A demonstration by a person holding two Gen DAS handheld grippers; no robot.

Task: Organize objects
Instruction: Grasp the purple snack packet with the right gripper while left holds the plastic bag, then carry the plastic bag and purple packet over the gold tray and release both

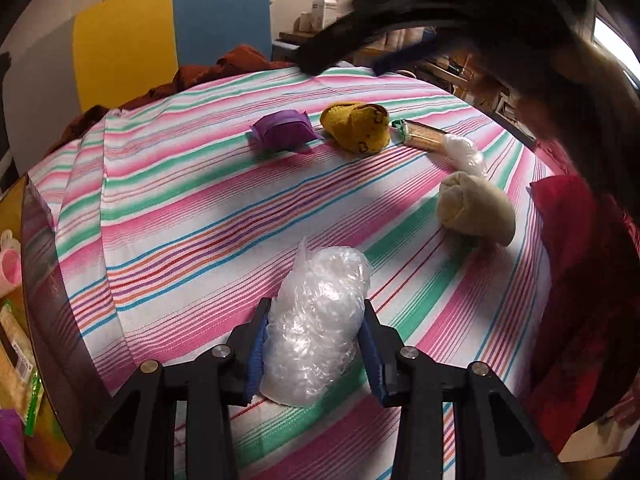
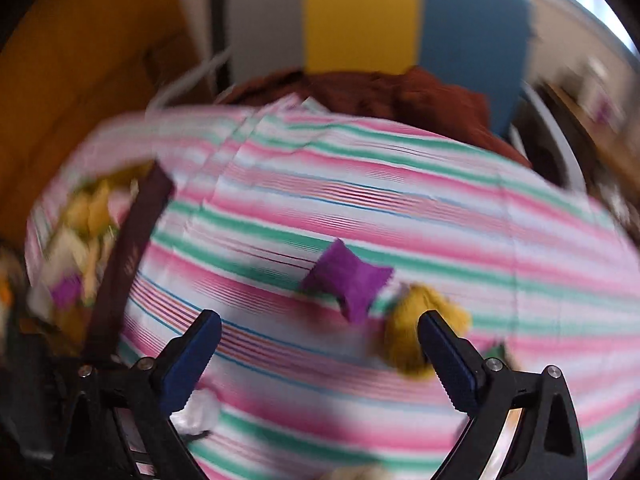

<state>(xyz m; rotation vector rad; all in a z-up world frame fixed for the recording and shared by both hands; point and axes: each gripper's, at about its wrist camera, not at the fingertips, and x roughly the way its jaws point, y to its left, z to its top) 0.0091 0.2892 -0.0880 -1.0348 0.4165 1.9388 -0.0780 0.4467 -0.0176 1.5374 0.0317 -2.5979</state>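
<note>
We see our left gripper [image 1: 316, 344] pinching a crumpled clear plastic bag [image 1: 316, 320] between its blue pads [image 1: 256, 356], with the bag resting on the striped cloth [image 1: 180, 208] near the desk's near edge. The bag fills the gap between the two fingers, and its loose top sticks out past the fingertips.

Farther across the desk, towards the far edge, lies a row of things: a purple packet [image 1: 282, 132], just beside it a yellow rolled sock [image 1: 356, 128], then a gold wrapped bar [image 1: 422, 136] with a green end, and touching that a second small clear plastic wad [image 1: 466, 154]. Nearer to us, by the right edge, sits a beige rolled sock [image 1: 474, 210]. Red fabric [image 1: 576, 264] lies at the right edge, and brown cloth [image 1: 208, 76] bunches past the far edge in front of a yellow and blue panel [image 1: 172, 36]. A dark-walled bin [image 1: 40, 248] stands at the left edge; we make out packets inside it but cannot tell what they are.

Our right gripper [image 2: 320, 328] is spread wide with nothing between its fingers, above the cloth. The view from it is blurred. The purple packet [image 2: 348, 280] shows beyond the fingertips, and the yellow sock [image 2: 408, 336] lies partly behind the right finger. The bin [image 2: 128, 256] appears at the left, full of blurred yellow and purple things.
</note>
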